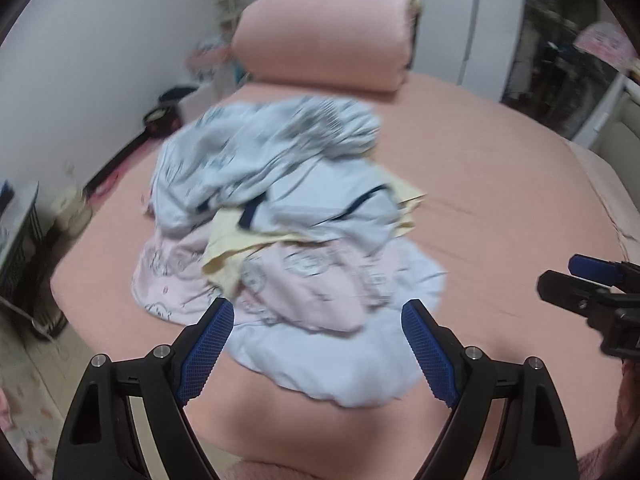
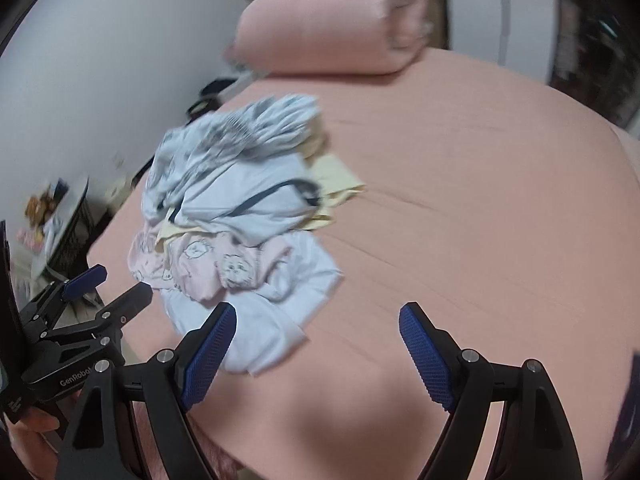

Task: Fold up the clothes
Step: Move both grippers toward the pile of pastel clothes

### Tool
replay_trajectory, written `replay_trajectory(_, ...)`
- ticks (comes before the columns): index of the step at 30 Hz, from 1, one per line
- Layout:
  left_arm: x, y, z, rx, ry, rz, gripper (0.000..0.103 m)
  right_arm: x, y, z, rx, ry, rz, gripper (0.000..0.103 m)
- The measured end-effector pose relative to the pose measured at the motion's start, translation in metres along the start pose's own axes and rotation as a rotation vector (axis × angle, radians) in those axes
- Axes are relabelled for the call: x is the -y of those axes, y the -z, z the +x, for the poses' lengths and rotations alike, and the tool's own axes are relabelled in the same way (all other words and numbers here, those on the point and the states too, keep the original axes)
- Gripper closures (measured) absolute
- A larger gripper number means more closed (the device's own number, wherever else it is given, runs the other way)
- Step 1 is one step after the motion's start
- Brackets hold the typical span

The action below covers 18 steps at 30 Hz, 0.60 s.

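Observation:
A heap of clothes lies on the pink bed: pale blue patterned pieces on top, a yellow piece in the middle, a pink printed piece and a white one at the front. It also shows in the right wrist view, left of centre. My left gripper is open and empty, hovering just above the near edge of the heap. My right gripper is open and empty over bare sheet, to the right of the heap. Each gripper shows in the other's view: the right one and the left one, both open.
A folded pink quilt sits at the far end of the bed. A white wall runs along the left, with a dark crate and floor clutter beside the bed. A wardrobe stands at the back right.

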<state>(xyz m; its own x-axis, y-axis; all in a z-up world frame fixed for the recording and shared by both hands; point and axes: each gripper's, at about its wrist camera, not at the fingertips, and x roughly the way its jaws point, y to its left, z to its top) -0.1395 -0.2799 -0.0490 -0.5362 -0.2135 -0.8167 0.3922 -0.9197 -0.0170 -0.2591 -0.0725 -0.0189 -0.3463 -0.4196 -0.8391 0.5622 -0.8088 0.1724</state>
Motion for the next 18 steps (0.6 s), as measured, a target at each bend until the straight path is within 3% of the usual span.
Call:
replay_trajectory(8, -0.043, -0.007, 0.070, -0.088, -0.002, -0.061, 0.018, -0.057, -0.026, 0.102, -0.097, 0.022, -0.203, 0.020)
replay_trajectory(14, -0.065, -0.005, 0.110, -0.138, 0.128, -0.097, 0.019, -0.062, -0.029, 0.150, -0.153, -0.024, -0.175, 0.024)
replay_trajectory(15, -0.064, -0.004, 0.111, -0.133, 0.147, -0.085, 0.022, -0.062, -0.027, 0.156, -0.174, -0.046, -0.175, 0.037)
replay_trajectory(16, -0.061, -0.004, 0.109, -0.122, 0.162, -0.069, 0.042, -0.062, -0.025, 0.162, -0.198, -0.070, -0.175, 0.059)
replay_trajectory(18, -0.056, -0.003, 0.106, -0.100, 0.191, -0.036, 0.058, -0.067, -0.019, 0.167, -0.214, -0.112, -0.189, 0.081)
